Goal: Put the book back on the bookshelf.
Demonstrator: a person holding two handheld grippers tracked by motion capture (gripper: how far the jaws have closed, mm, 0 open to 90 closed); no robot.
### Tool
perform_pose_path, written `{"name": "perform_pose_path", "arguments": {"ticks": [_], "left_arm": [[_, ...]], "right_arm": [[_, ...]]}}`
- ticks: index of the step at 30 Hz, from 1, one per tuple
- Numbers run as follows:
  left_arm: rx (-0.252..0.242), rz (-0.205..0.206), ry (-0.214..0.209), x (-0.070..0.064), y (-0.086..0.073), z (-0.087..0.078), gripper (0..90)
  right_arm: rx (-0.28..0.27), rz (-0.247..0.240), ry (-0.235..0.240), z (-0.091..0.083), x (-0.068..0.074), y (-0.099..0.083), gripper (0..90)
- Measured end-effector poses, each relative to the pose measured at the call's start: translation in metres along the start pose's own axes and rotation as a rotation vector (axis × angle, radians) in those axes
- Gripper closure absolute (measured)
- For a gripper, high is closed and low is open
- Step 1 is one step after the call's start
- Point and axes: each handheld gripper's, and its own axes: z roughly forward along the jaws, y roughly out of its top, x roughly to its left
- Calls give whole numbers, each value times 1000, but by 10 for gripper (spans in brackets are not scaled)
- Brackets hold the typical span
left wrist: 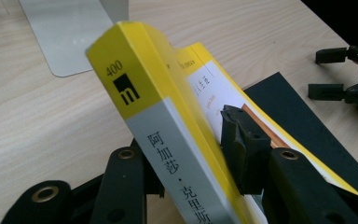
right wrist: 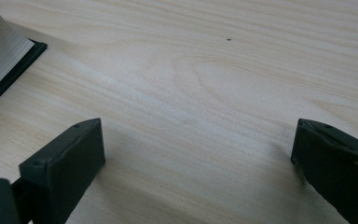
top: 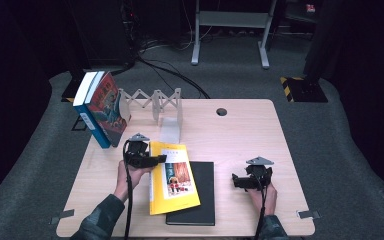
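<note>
Nearest the person, the black book [top: 200, 192] lay flat on the pale wood-grain table [top: 240, 135], its matte cover a plain dark rectangle near the front edge. The yellow book [top: 172, 177] rested partly on top of it, overlapping its left side, a glossy paperback with a white panel and a small picture on the front. In the left gripper view its spine [left wrist: 168, 140] was yellow at the top and grey below, printed with black characters, and stood tilted up off the table. The left gripper [top: 152, 160] had its black jaws pressed against this book at the spine edge, one jaw on the cover and the other behind it, pinching it. The right gripper [top: 240, 181] hovered to the right of the black book, well apart from it, with its blocky matte jaws spread wide over bare wood. Farther off, a smooth grey metal bookend [top: 171, 127] stood near the middle of the table, joined to a zigzag folding rack [top: 147, 100]. At the far left, two thick books [top: 102, 107] leaned upright against it, one blue-spined, one red with an illustrated cover.
</note>
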Motion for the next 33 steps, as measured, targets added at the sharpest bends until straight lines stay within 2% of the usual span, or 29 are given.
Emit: {"name": "perform_pose_path", "arguments": {"ticks": [2,4,6,8,9,10,13,15,16,17,21,25,27,29,31,33], "left_arm": [[-8,-5,-2,-1,1,-3,643],[-36,2,-10,-2,6,-11,671],[-41,12,-16,-3,8,-15,678],[-68,6,-18,-4,12,-22,702],[-76,20,-15,-3,14,-27,702],[-94,16,-25,-3,16,-32,710],[-141,21,-27,-4,21,-44,740],[-182,32,-16,-6,24,-52,752],[-185,46,-12,-7,26,-56,752],[-209,41,-8,-9,27,-60,756],[-248,61,8,-11,33,-72,757],[-289,91,36,-11,40,-89,758],[-297,97,52,-12,42,-91,759],[-302,157,134,-15,43,-94,759],[-324,164,171,-13,44,-97,760],[-348,148,187,-9,44,-100,759]], "right_arm": [[-7,0,4,0,-1,0,25],[-13,2,4,-1,-2,-1,35],[-15,5,5,-1,-1,-1,39],[-13,-6,0,-1,-1,-1,48],[-13,-6,0,-1,-1,-1,48],[-14,-11,1,-1,-1,-1,49],[-19,1,4,-1,-1,-1,56],[-23,9,3,-1,0,-2,58],[-23,9,3,-1,0,-2,58],[-24,8,4,-1,0,-2,61],[-26,4,5,-1,-1,-2,63],[-24,0,2,-1,0,-1,67],[-18,-9,2,-1,-1,-1,67],[-19,-13,0,-1,0,-1,68],[-19,-13,0,-1,0,-1,68],[-21,-13,-1,-1,0,-1,69]]}}
